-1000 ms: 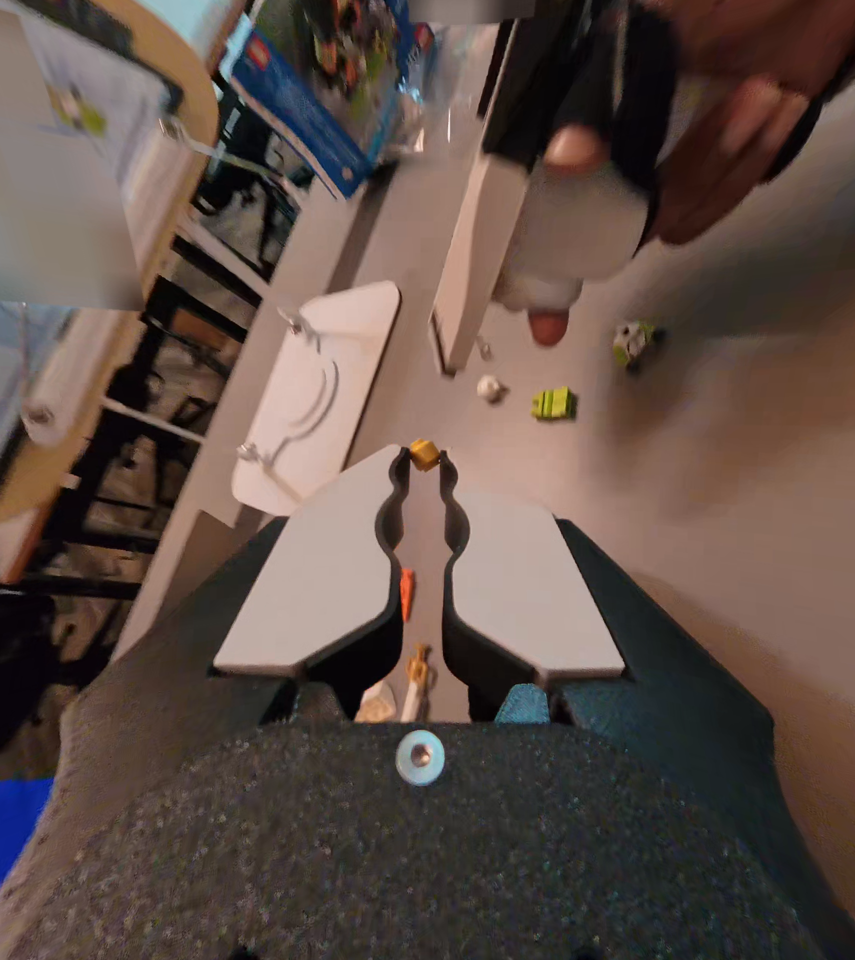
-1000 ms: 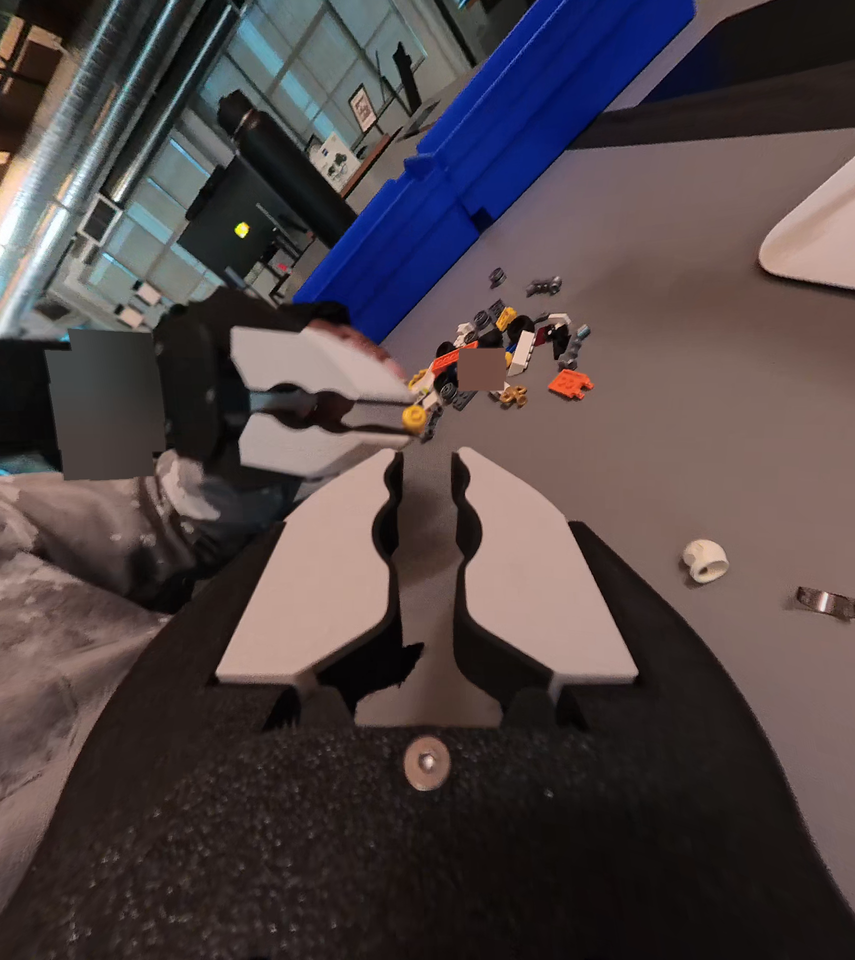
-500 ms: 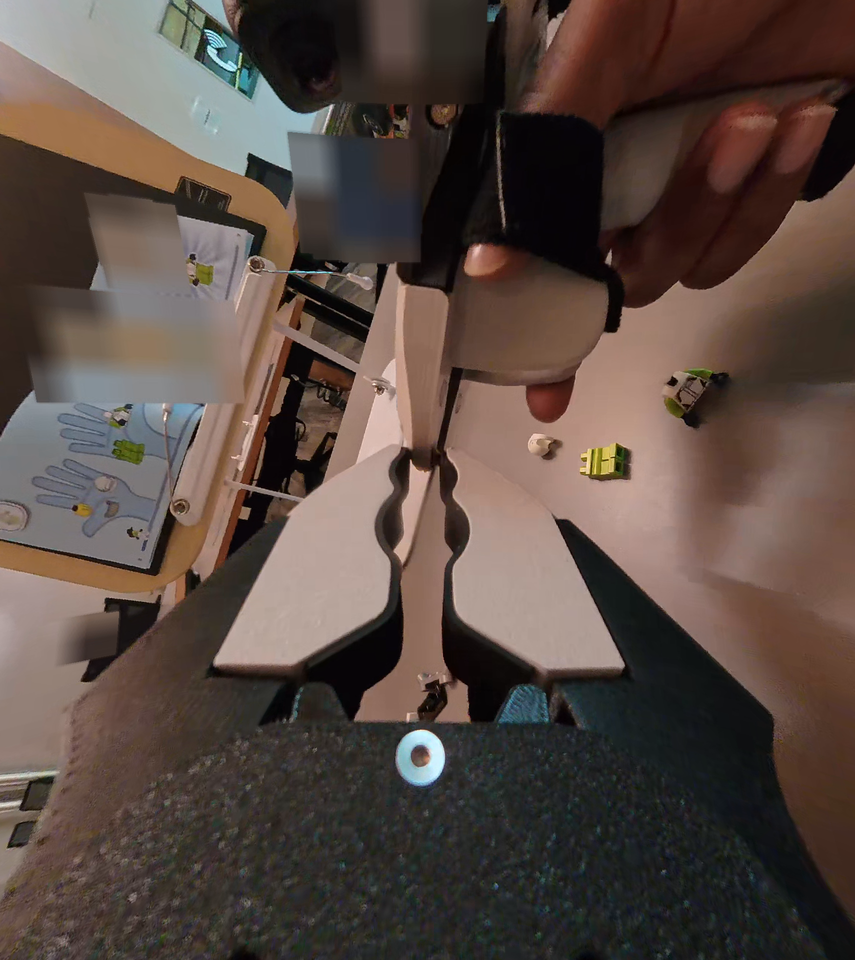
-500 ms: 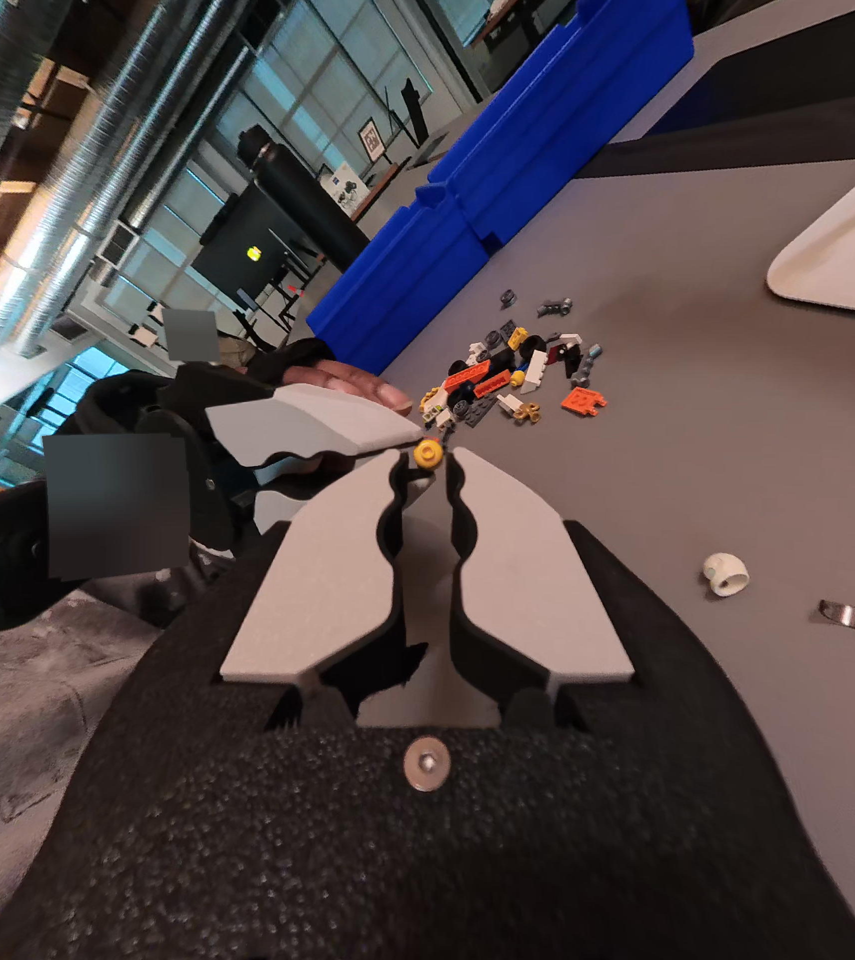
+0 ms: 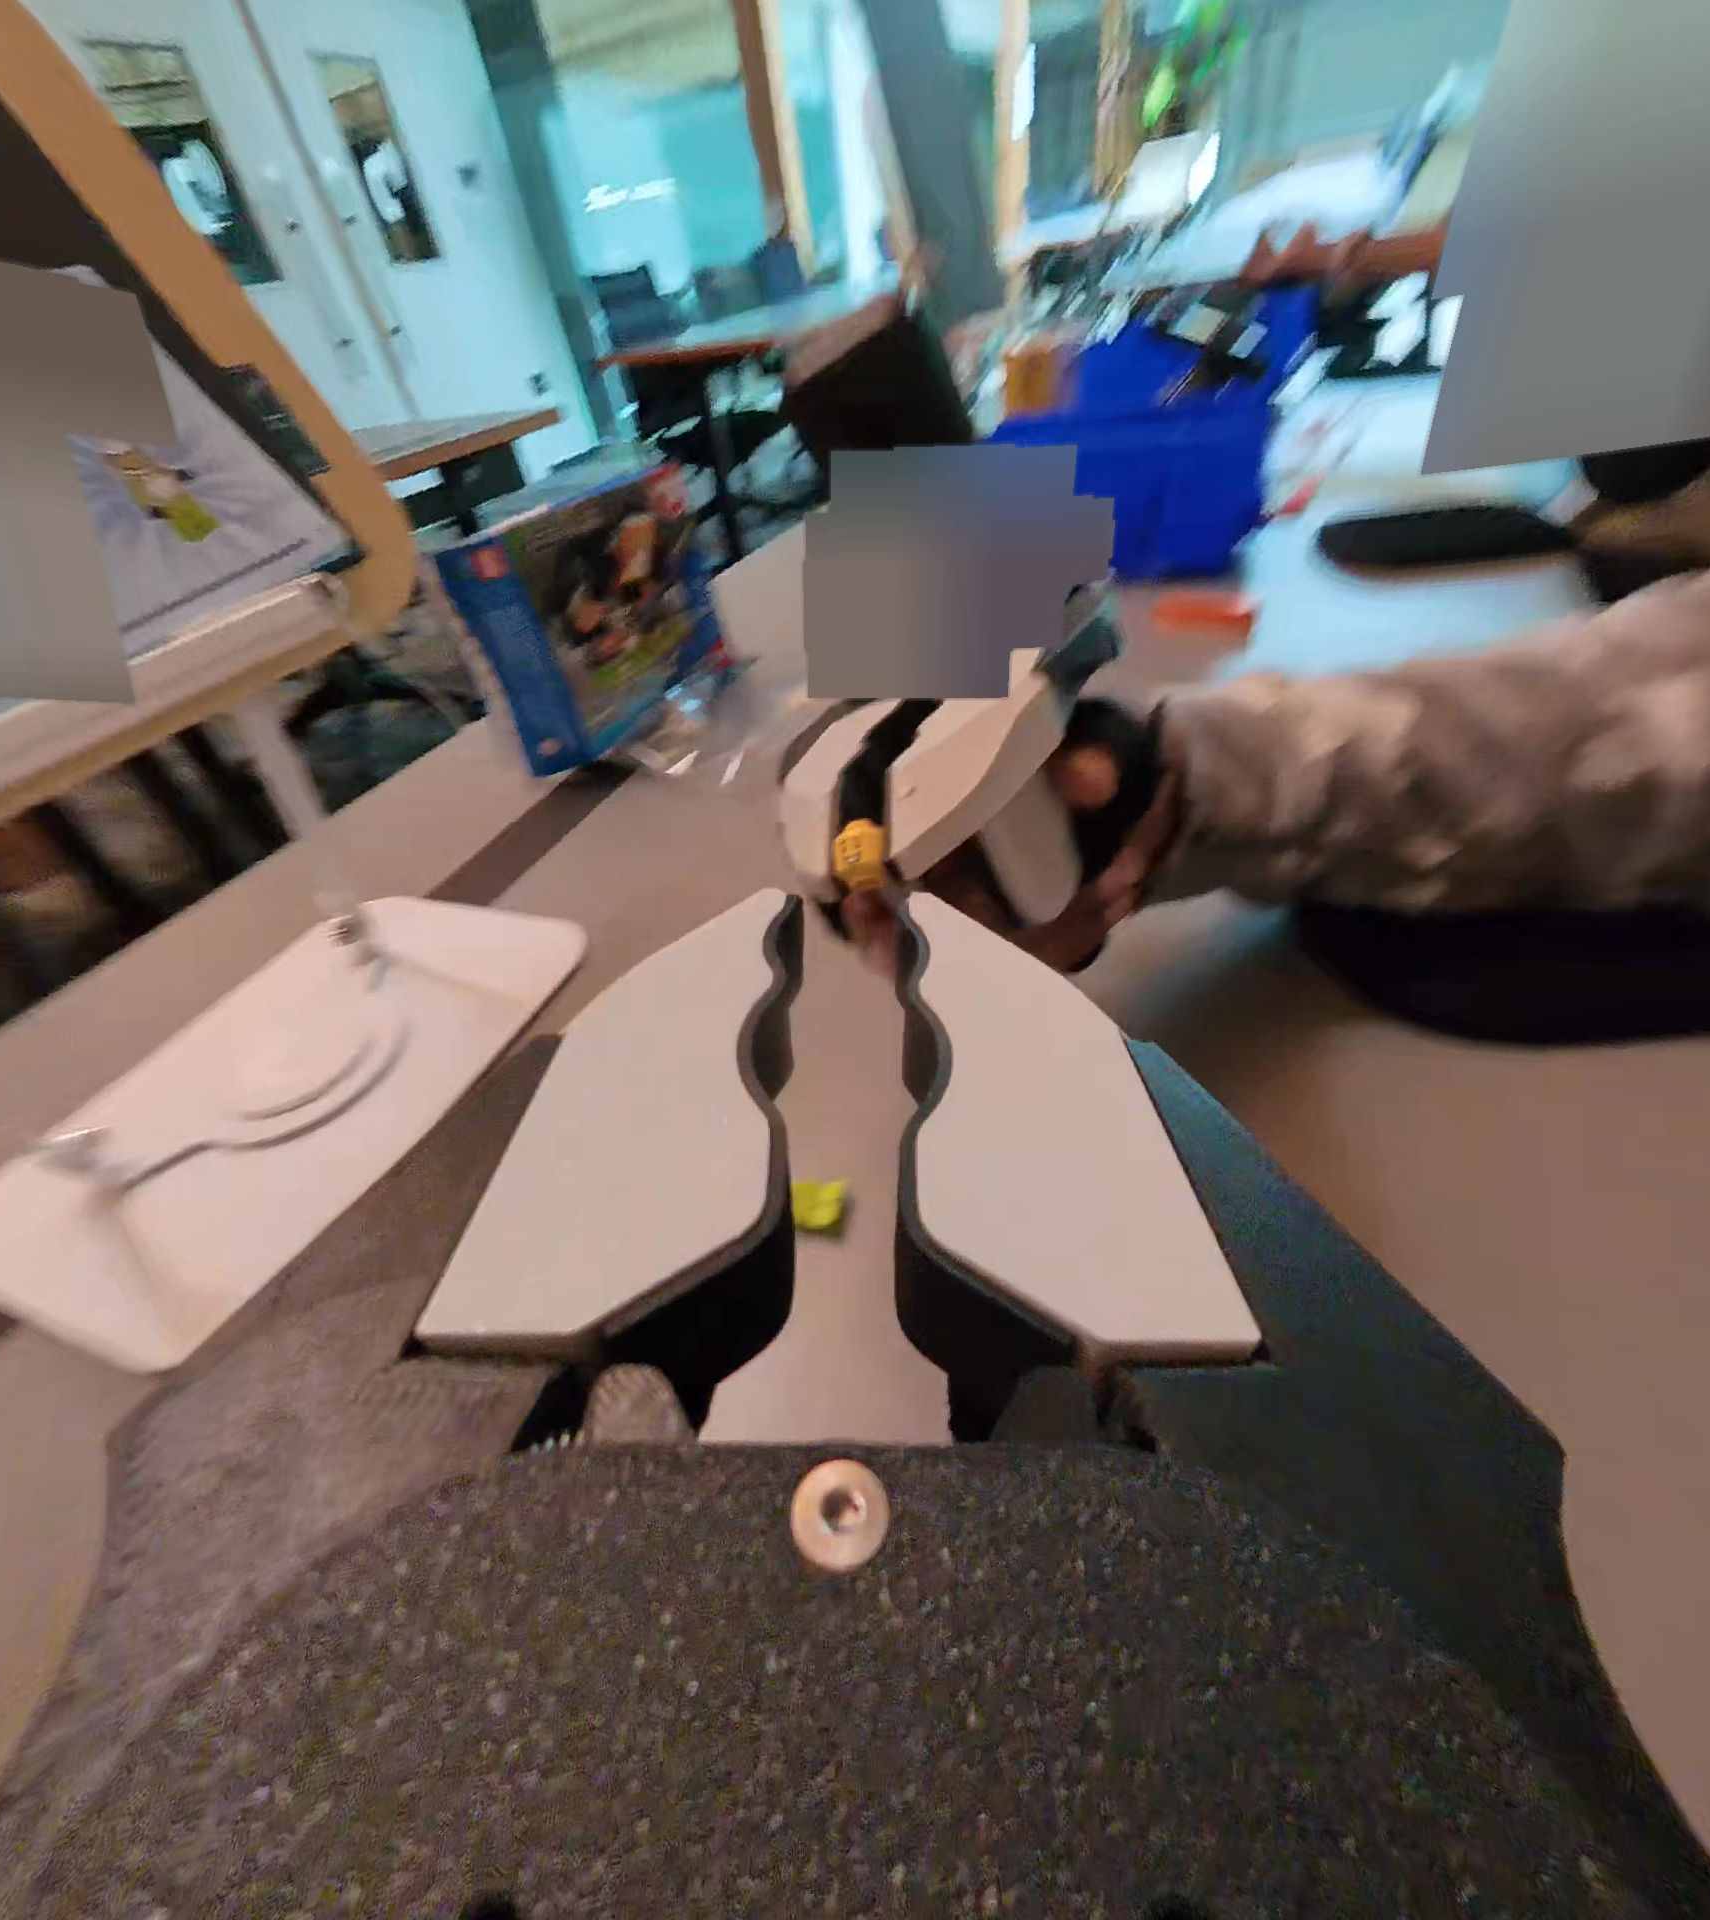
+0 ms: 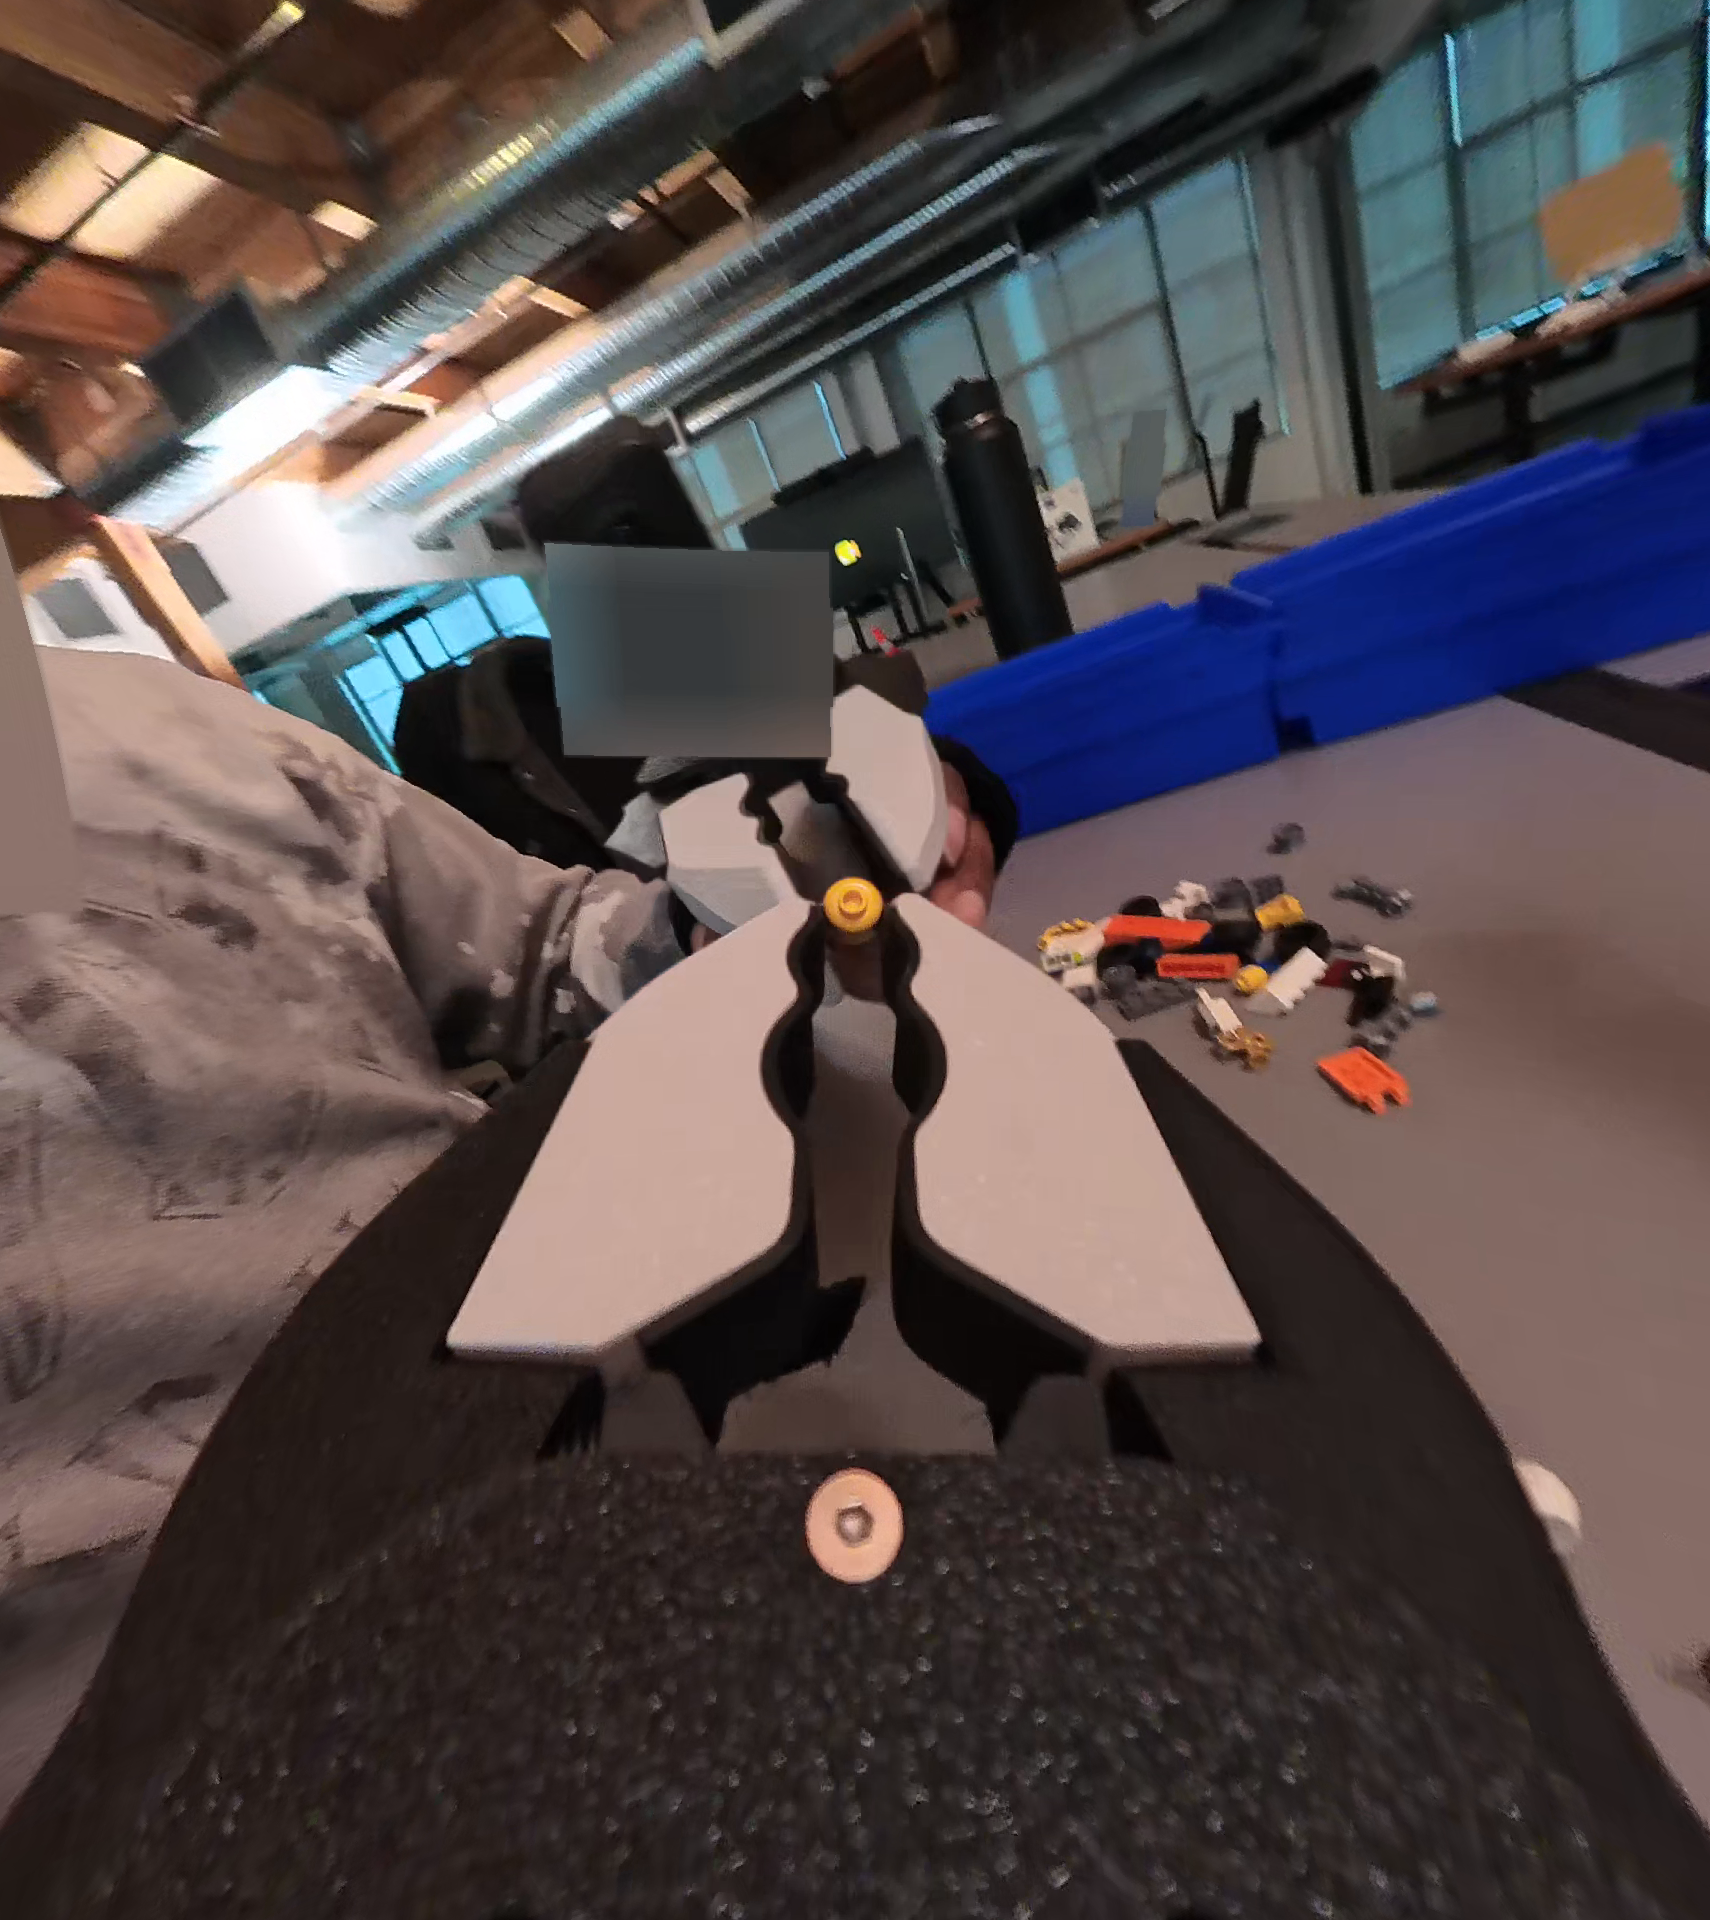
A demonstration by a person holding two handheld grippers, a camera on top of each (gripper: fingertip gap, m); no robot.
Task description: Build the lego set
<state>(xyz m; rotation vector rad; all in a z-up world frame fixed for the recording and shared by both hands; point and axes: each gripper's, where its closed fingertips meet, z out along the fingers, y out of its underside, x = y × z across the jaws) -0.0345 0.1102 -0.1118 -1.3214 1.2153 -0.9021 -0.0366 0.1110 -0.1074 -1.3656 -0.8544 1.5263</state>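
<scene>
Hand-over step: small yellow minifigure head (image 6: 852,906) pinched at right gripper (image 6: 853,920) tips; left gripper (image 5: 846,914) fingers apart, empty; next, seating on a body piece.

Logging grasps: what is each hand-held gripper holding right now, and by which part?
The right hand-held gripper pinches the yellow minifigure head by its sides, at its very tip. The left hand-held gripper is open, holding nothing.
</scene>
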